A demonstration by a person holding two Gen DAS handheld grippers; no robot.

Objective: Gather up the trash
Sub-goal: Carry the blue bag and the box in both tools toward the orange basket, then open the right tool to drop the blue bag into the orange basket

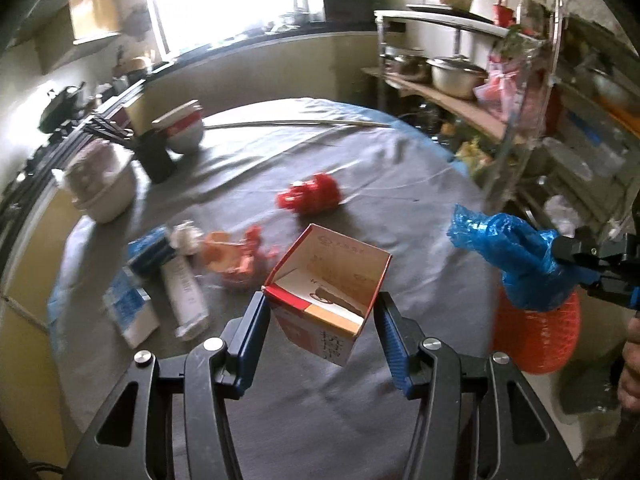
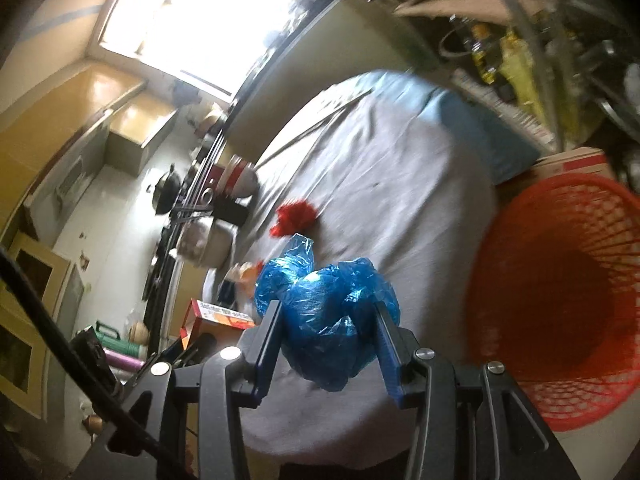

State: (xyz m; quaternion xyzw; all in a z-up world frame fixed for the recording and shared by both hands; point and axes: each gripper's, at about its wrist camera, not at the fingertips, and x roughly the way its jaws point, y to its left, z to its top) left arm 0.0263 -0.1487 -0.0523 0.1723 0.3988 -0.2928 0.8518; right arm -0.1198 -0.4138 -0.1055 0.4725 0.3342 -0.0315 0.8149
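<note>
The left claw is clenched on an open red-and-white carton, its blue pads pressing the carton's two sides, and the carton hangs clear above the grey cloth of the table. The carton's open top faces the camera and its inside looks empty.

The right claw grips a crumpled blue plastic bag, which bulges between and above the fingers. In the left wrist view that same bag hangs just over the orange mesh basket, and the basket stands off the table's right edge. From the right wrist view the basket is right of the bag, its open mouth turned toward the camera.

More trash lies on the table beyond the carton: a red crumpled wrapper near the table's middle, a pinkish bag left of the carton, then a white tube-shaped box, a scrap of white paper and two blue-and-white packets toward the table's left edge. Bowls stand at the far left rim. A person's hand shows at the right border.
</note>
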